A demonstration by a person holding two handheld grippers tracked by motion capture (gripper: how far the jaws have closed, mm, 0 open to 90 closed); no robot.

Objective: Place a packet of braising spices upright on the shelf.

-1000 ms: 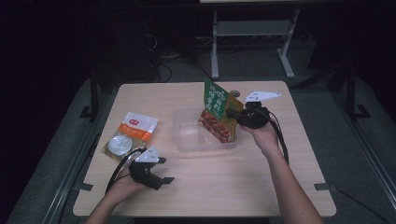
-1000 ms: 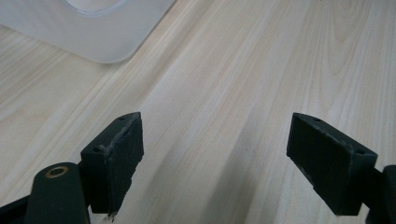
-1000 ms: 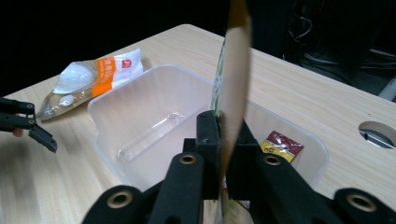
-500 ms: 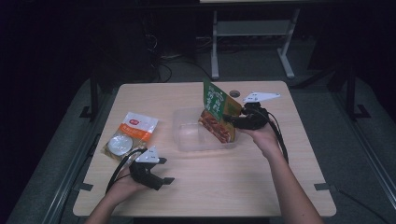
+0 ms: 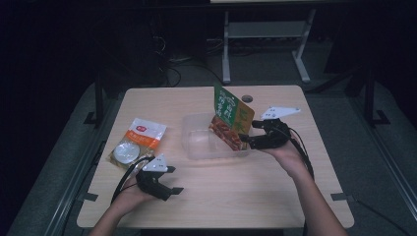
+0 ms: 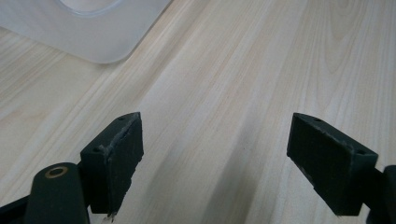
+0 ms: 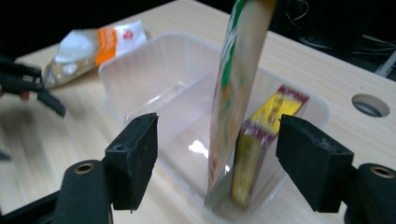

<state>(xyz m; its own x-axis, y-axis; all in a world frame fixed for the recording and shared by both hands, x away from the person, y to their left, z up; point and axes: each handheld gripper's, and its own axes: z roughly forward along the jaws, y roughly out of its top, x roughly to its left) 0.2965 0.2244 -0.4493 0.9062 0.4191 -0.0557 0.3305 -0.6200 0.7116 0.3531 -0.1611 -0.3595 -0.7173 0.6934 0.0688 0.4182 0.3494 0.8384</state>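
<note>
A: While the left tongs (image 5: pixel 173 180) sit low at the near edge of the worktop (image 5: pixel 236 196), their jaws stand wide apart with nothing but bare wood between them.

B: Just past them, in the left gripper view, there's a rounded corner of the clear tub (image 6: pixel 93 32). Near, but not touching.

A: Moving up the worktop, the right tongs (image 5: pixel 249 136) are level with the tub's right end. Jaws apart here too, nothing clamped.

B: And right between those jaws, in the right gripper view, stands the green pouch (image 7: pixel 236 79), on its edge inside the tub, its top tilted away from the tongs. Neither jaw touches it.

A: Beside it in the same tub, a yellow and red packet (image 7: pixel 261 140) leans against the right-hand wall. The rest of the tub floor is bare.

B: Off to the left, outside the tub, an orange and white bag (image 5: pixel 140 140) lies flat on the worktop, well apart from the container.

A: Farthest back, a round hole (image 5: pixel 247 99) in the worktop, behind the pouch.
</note>
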